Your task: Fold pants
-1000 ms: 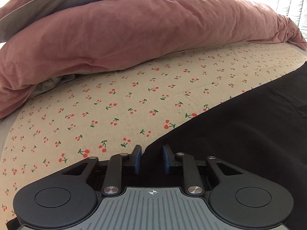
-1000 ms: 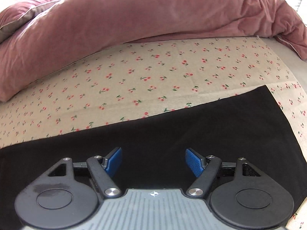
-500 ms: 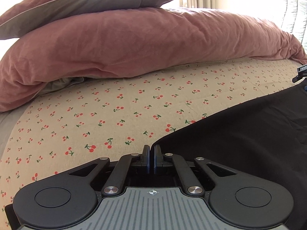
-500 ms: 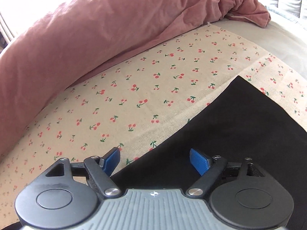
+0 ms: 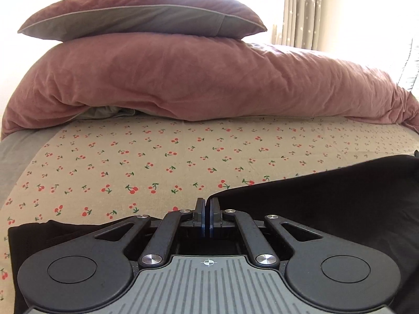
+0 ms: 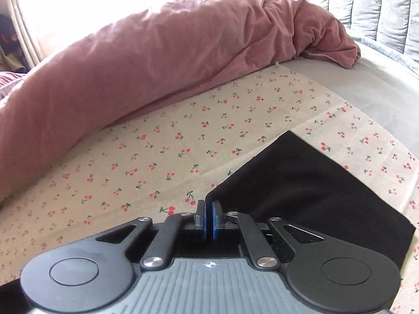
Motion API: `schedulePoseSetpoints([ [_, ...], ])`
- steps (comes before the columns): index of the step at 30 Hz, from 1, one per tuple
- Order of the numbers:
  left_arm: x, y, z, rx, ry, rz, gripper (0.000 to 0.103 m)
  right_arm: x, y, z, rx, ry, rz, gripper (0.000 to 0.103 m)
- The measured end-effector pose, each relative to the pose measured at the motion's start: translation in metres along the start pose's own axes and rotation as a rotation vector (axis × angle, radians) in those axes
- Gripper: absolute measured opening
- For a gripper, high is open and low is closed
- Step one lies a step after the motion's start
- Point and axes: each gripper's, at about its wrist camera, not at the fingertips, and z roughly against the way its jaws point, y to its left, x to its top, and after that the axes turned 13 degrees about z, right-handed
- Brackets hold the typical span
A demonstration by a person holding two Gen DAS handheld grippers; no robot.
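While both pairs of jaws are pressed together, each pinches an edge of the black pants (image 5: 314, 209) on the bed. The left gripper (image 5: 208, 209) has its blue pads (image 5: 203, 219) closed on a corner of the fabric, which rises from the jaws and spreads toward 3 o'clock in the left wrist view; a further dark strip of it lies at 8 o'clock beside the gripper body. The right gripper (image 6: 208, 210) likewise has its jaws shut on a pants (image 6: 301, 183) corner, and the cloth fans out toward 2 o'clock, ending in a straight edge on the cherry-print sheet (image 6: 170, 151). That sheet (image 5: 157, 162) covers the bed ahead of both grippers. A bunched pink duvet (image 5: 196, 78) lies across the far side at 12 o'clock, with a pink-and-grey pillow (image 5: 141, 15) resting on top of it. In the right wrist view the duvet (image 6: 157, 52) runs from 9 to 1 o'clock, and a grey quilted headboard (image 6: 366, 5) stands at 1 o'clock.
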Motion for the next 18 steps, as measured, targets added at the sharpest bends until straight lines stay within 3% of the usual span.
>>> schedulePoseSetpoints([
  [10, -0.041, -0.001, 0.12, -0.05, -0.037, 0.047, 0.001, -0.061, -0.054, 0.135, 0.117, -0.121, 0.002, 0.002],
  [18, -0.099, 0.006, 0.187, -0.032, 0.002, 0.105, 0.001, -0.136, -0.08, 0.198, 0.13, -0.108, 0.036, 0.003],
])
